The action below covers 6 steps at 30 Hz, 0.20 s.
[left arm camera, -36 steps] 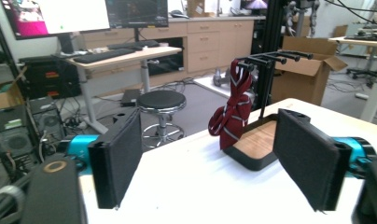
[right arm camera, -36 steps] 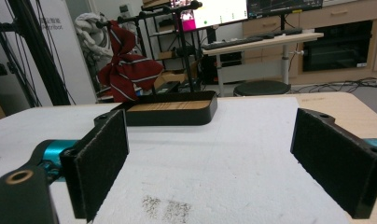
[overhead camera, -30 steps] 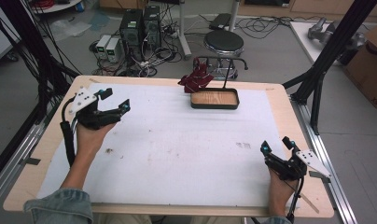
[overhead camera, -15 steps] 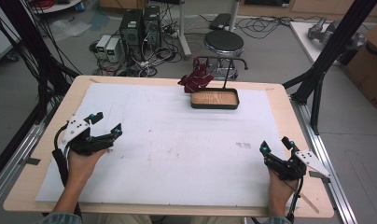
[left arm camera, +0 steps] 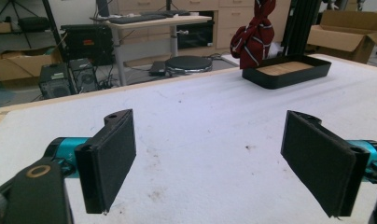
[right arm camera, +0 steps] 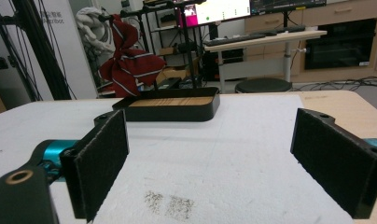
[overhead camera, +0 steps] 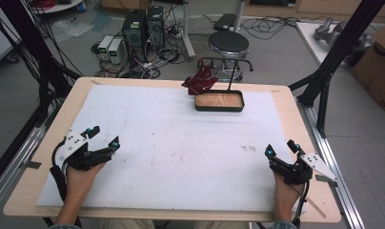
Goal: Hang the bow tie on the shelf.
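We see a white counter (overhead camera: pixel 181 143) with a black tray (overhead camera: pixel 219 101) at its far edge, empty, and a red cloth (overhead camera: pixel 200 81) hanging just behind it. Our left gripper (overhead camera: pixel 101 137) and right gripper (overhead camera: pixel 281 149) rest near us, fingers spread, holding nothing; no work looks begun.

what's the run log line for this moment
left tool: open, near left, holding nothing | right tool: open, near right, holding nothing | tray: far centre | red cloth: hangs on stand behind tray
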Available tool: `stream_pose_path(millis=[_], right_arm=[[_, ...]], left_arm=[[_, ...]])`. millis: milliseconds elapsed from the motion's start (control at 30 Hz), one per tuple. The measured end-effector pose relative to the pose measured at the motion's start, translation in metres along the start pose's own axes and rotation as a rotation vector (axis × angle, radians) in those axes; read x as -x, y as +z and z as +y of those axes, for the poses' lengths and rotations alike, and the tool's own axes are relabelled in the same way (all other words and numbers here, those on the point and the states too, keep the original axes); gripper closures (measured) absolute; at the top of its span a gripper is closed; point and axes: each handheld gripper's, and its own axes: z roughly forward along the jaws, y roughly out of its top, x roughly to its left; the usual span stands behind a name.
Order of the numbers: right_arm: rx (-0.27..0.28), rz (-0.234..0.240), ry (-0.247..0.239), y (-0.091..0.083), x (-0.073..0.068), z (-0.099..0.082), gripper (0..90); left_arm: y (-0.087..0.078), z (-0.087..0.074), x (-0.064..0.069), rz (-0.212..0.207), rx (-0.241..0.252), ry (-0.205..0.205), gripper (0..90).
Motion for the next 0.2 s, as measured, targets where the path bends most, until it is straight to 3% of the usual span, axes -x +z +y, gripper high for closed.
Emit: stream_pose_path(millis=[200], right_arm=[[0.000, 0.001, -0.003, 0.0000, -0.0001, 0.0001, 10.3]], left_arm=[[0.0006, -0.0021, -0.0017, 0.001, -0.007, -0.004, 18.3]])
